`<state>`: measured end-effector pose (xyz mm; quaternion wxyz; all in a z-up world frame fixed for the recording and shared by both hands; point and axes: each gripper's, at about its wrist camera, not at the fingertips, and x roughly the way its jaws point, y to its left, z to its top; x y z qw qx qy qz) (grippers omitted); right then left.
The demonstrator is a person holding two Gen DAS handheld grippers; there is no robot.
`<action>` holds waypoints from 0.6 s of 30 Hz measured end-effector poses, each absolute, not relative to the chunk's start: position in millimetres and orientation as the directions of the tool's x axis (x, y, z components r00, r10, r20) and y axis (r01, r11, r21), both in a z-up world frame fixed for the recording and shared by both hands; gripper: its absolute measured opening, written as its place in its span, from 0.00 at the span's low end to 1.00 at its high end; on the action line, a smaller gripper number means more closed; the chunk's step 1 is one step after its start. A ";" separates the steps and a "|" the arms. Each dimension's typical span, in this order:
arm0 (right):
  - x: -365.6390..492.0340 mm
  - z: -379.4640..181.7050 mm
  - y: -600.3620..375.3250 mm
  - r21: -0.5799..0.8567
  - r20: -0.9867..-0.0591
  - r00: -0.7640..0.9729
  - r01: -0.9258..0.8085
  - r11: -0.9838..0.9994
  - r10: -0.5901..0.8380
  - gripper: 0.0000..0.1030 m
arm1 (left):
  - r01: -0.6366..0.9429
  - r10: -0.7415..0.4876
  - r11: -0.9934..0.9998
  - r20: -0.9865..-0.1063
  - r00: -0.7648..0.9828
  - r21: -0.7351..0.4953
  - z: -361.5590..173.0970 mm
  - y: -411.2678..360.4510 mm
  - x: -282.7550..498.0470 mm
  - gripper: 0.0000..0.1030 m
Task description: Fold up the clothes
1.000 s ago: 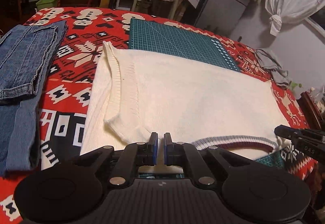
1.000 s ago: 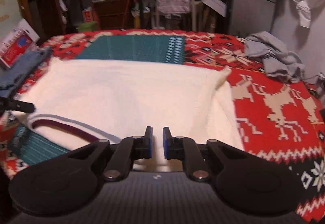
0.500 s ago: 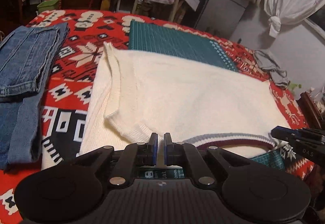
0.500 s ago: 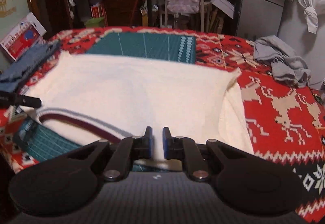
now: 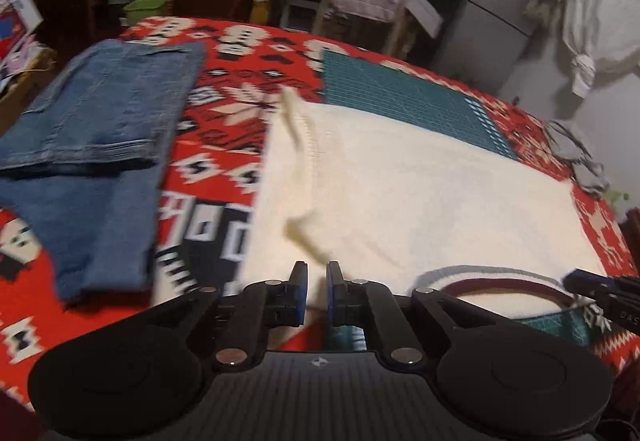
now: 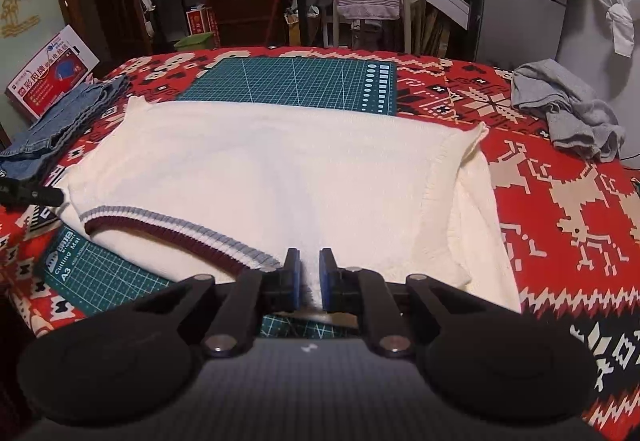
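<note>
A cream knit sweater (image 6: 280,169) with a maroon and grey-blue striped collar (image 6: 180,231) lies flat across the red patterned blanket (image 6: 560,209), both sleeves folded in over the body. My right gripper (image 6: 309,279) sits at the near edge just right of the collar, its pads close together with cream knit pinched between them. At the near left shoulder, beside a folded sleeve cuff (image 5: 308,237), my left gripper (image 5: 317,291) also has cream fabric (image 5: 400,193) in its narrow gap. Each gripper's tip shows in the other's view: the left gripper (image 6: 36,195), the right gripper (image 5: 600,287).
Folded blue jeans (image 5: 92,145) lie on the blanket left of the sweater. A green cutting mat (image 6: 288,81) shows beyond the sweater, and another mat (image 6: 104,269) under its near edge. A crumpled grey garment (image 6: 572,113) sits at the right. Chair, shelves and fridge stand behind.
Both cameras have pulled back and risen a little from the sweater's near edge. The left view has swung left and blurred, showing more of the jeans. Both grippers stay closed.
</note>
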<state>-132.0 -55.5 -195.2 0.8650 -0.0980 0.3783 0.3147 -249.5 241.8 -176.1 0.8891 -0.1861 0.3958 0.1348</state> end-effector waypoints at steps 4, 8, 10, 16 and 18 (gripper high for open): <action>-132.2 -194.9 -54.8 0.070 -0.718 0.513 -0.618 0.783 0.469 0.12 | -0.445 0.131 0.866 -0.757 0.640 -0.226 -178.0 253.4 -261.2 0.17; -131.1 -194.4 -55.2 0.076 -0.720 0.509 -0.617 0.783 0.471 0.12 | -0.486 0.173 0.849 -0.762 0.624 -0.206 -181.2 258.1 -263.3 0.32; -130.7 -194.3 -55.4 0.078 -0.721 0.507 -0.617 0.783 0.472 0.12 | -0.488 0.156 0.839 -0.754 0.638 -0.240 -183.8 261.0 -264.2 0.32; -130.3 -194.5 -55.9 0.082 -0.722 0.505 -0.616 0.784 0.472 0.12 | -0.485 0.064 0.761 -0.694 0.717 -0.431 -192.8 276.2 -268.2 0.28; -130.0 -194.1 -56.2 0.085 -0.723 0.504 -0.615 0.784 0.473 0.12 | -0.492 0.030 0.714 -0.679 0.733 -0.499 -194.8 283.0 -272.1 0.29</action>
